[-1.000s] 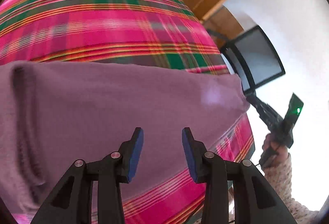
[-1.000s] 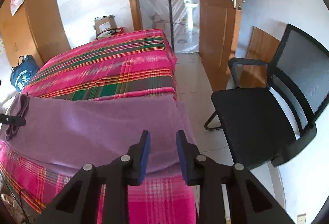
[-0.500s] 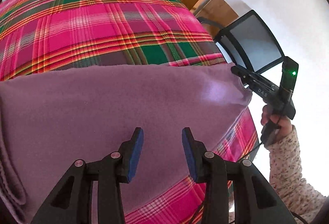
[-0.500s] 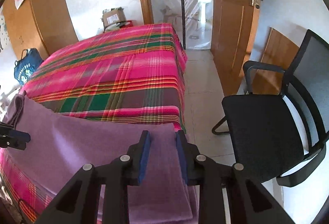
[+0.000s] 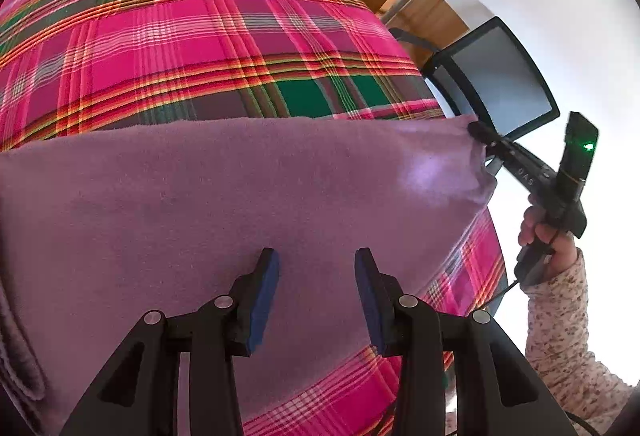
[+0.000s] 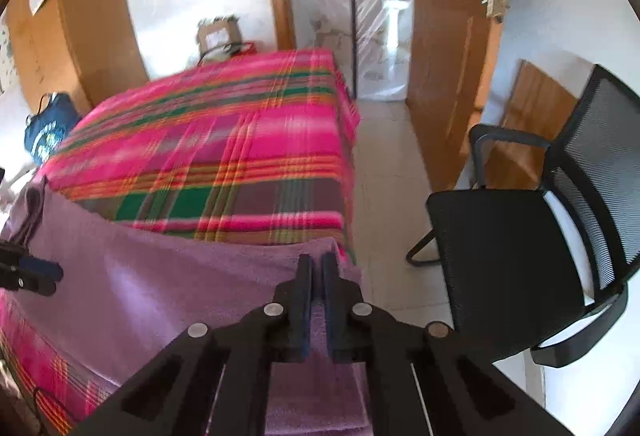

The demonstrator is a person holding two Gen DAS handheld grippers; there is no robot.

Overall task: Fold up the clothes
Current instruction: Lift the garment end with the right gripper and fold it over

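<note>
Where right claw [image 6: 316,268] pinches, purple cloth [image 5: 240,195] crosswise.

A bed [image 5: 208,35] with a pink, green and orange plaid cover fills the upper frame; a purple cloth [image 5: 240,195] lies across its near end.

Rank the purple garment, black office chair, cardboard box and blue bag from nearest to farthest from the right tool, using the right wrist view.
1. purple garment, pinched in the right tool.
2. black office chair, to the right.
3. blue bag, far left by the bed.
4. cardboard box, beyond the bed's far end.
</note>
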